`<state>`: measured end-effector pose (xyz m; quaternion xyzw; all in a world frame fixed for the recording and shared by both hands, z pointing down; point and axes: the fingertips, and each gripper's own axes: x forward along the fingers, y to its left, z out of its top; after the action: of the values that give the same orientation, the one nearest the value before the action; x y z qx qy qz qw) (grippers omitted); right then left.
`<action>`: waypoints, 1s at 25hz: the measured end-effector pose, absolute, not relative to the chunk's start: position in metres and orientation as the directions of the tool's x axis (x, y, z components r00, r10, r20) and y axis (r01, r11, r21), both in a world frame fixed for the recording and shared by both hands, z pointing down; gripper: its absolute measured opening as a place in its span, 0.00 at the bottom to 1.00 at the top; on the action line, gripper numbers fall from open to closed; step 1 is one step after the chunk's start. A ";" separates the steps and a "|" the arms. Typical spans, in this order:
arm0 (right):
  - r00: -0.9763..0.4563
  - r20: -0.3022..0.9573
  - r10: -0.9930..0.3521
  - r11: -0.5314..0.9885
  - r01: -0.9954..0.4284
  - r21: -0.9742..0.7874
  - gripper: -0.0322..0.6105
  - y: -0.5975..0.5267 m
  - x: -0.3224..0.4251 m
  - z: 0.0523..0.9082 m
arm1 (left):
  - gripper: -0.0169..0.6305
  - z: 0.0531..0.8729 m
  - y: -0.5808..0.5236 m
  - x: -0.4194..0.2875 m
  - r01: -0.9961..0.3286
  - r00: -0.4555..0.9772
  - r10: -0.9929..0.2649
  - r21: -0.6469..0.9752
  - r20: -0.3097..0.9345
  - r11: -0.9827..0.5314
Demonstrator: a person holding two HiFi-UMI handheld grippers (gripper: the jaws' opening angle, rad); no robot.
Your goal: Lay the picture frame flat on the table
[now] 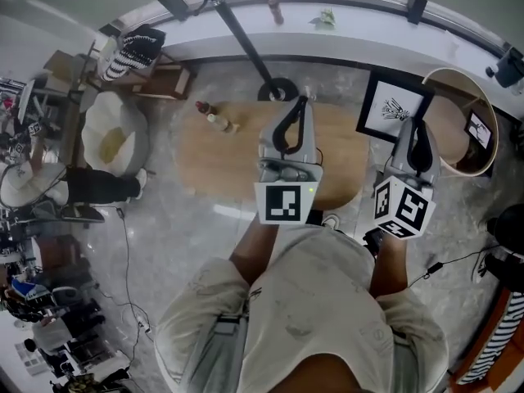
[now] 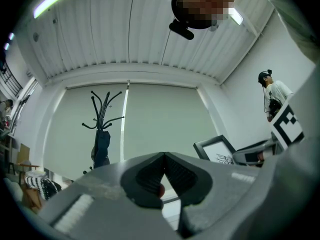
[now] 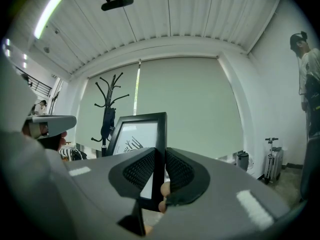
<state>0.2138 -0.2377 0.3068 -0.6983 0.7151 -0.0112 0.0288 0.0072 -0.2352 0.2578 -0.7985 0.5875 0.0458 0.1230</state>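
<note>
Head view looks down on a person standing at a wooden oval tabletop [image 1: 221, 166] with a gripper in each hand. The right gripper [image 1: 416, 133] has its fingers clamped on the picture frame [image 1: 393, 106]. The frame rises just ahead of those fingers, off the right end of the tabletop. It is a black frame around a white sheet with a dark line drawing. From this angle it cannot be told whether its lower edge touches the wood. Right gripper view confirms the grip. The two ribbed pads of the right gripper [image 3: 160, 154] press on either side of the frame's right-hand bar, and the picture frame [image 3: 136, 134] stands upright, its face spreading to the left of the fingers. A black coat stand [image 3: 109, 109] is far beyond the fingers, against a pale blind. The left gripper [image 1: 300, 105] hangs over the tabletop to the left of the other, well apart from the frame. Left gripper view shows the left gripper [image 2: 164, 156] with its fingers together at the tips and nothing between them. The picture frame [image 2: 216, 149] is off to the right of those fingers, beside the marker cube of the right gripper [image 2: 287, 125]. A small bottle [image 1: 219, 122] lies on the tabletop to the left of the left fingers.
</note>
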 end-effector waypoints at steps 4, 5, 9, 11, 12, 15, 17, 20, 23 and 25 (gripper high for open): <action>-0.018 0.004 -1.000 0.018 -0.998 -0.055 0.16 -0.257 0.211 0.320 | 0.03 0.270 -0.256 0.005 -0.947 0.312 -0.928 -0.142 -0.201 -0.288; -0.017 0.014 -1.000 0.017 -0.998 -0.055 0.16 -0.262 0.210 0.326 | 0.03 0.275 -0.262 0.004 -0.946 0.315 -0.929 -0.148 -0.193 -0.290; -0.016 0.052 -0.999 0.014 -0.999 -0.050 0.16 -0.281 0.210 0.346 | 0.03 0.292 -0.280 0.004 -0.948 0.310 -0.935 -0.126 -0.170 -0.291; -0.018 0.074 -0.997 0.015 -0.999 -0.047 0.16 -0.288 0.210 0.357 | 0.03 0.301 -0.287 0.002 -0.951 0.303 -0.940 -0.107 -0.156 -0.289; -0.020 0.087 -0.996 0.017 -0.999 -0.045 0.16 -0.293 0.208 0.362 | 0.03 0.307 -0.292 0.001 -0.952 0.300 -0.944 -0.105 -0.140 -0.288; -0.028 0.131 -0.991 0.023 -0.999 -0.039 0.16 -0.315 0.198 0.378 | 0.03 0.329 -0.314 -0.009 -0.954 0.293 -0.953 -0.089 -0.078 -0.286; -0.032 0.158 -0.987 0.027 -0.999 -0.033 0.16 -0.331 0.189 0.390 | 0.03 0.344 -0.331 -0.017 -0.954 0.291 -0.956 -0.081 -0.042 -0.287; -0.038 0.197 -0.980 0.033 -0.999 -0.030 0.16 -0.348 0.180 0.409 | 0.03 0.358 -0.346 -0.025 -0.955 0.289 -0.957 -0.079 -0.028 -0.286; -0.044 0.243 -0.969 0.037 -0.999 -0.032 0.16 -0.360 0.173 0.430 | 0.03 0.371 -0.358 -0.029 -0.956 0.285 -0.958 -0.075 -0.018 -0.283; -0.050 0.274 -0.961 0.043 -0.999 -0.033 0.16 -0.370 0.167 0.446 | 0.03 0.380 -0.367 -0.032 -0.955 0.288 -0.958 -0.073 -0.008 -0.287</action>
<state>0.1666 -0.3696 0.4463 -0.6834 0.7167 -0.1074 -0.0884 -0.0317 -0.3675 0.3804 -0.8019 0.5964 -0.0187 0.0314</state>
